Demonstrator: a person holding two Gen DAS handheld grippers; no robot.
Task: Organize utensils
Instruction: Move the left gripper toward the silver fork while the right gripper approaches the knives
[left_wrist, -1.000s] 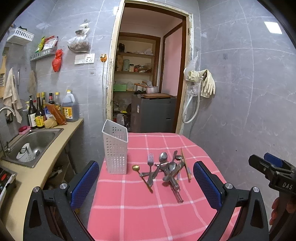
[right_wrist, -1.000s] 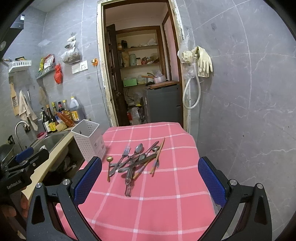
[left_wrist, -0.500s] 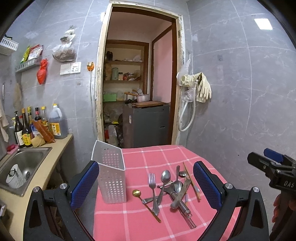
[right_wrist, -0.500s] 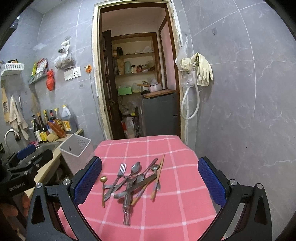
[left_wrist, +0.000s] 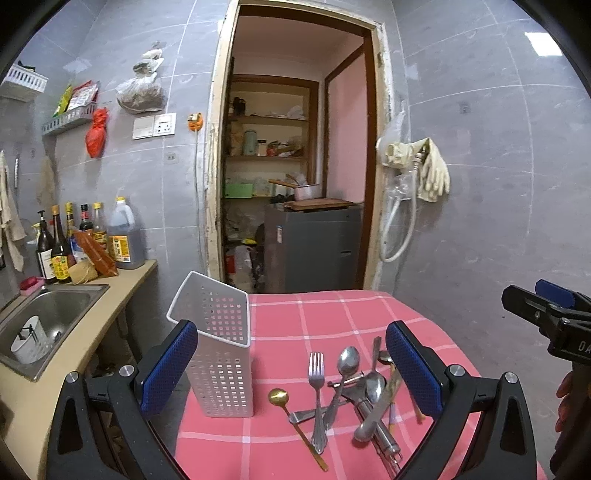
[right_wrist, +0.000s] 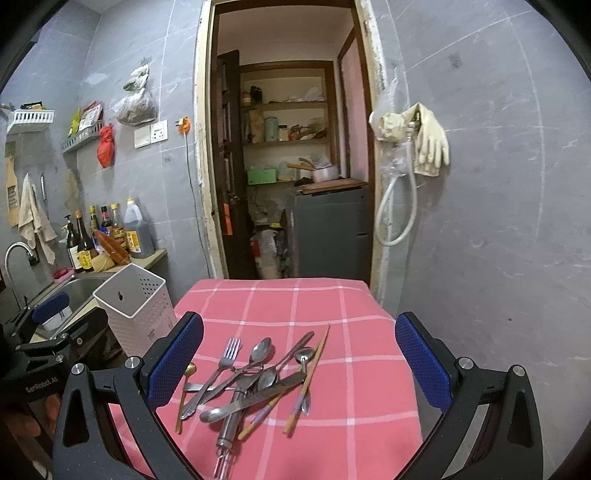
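Left gripper (left_wrist: 291, 367) and right gripper (right_wrist: 299, 356) both gape wide, holding nothing, above the pink checked tablecloth (right_wrist: 365, 332); between the fingers lies one tangled utensil pile (right_wrist: 251, 380): one fork (left_wrist: 317, 373), one gold spoon (left_wrist: 279, 397), two chopsticks (right_wrist: 308, 380), several steel spoons; one white perforated holder (left_wrist: 219, 354) stands upright just left

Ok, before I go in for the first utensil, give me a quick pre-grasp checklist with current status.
1. Left gripper open and empty: ok.
2. Right gripper open and empty: ok.
3. White holder upright, opening unobstructed: ok.
4. Holder empty inside: cannot tell, only part of the interior shows.
5. Easy single pick available: ok, the gold spoon and fork lie at the pile's edge.
6. Rest of the utensil pile separated: not ok, spoons, knife and chopsticks overlap.
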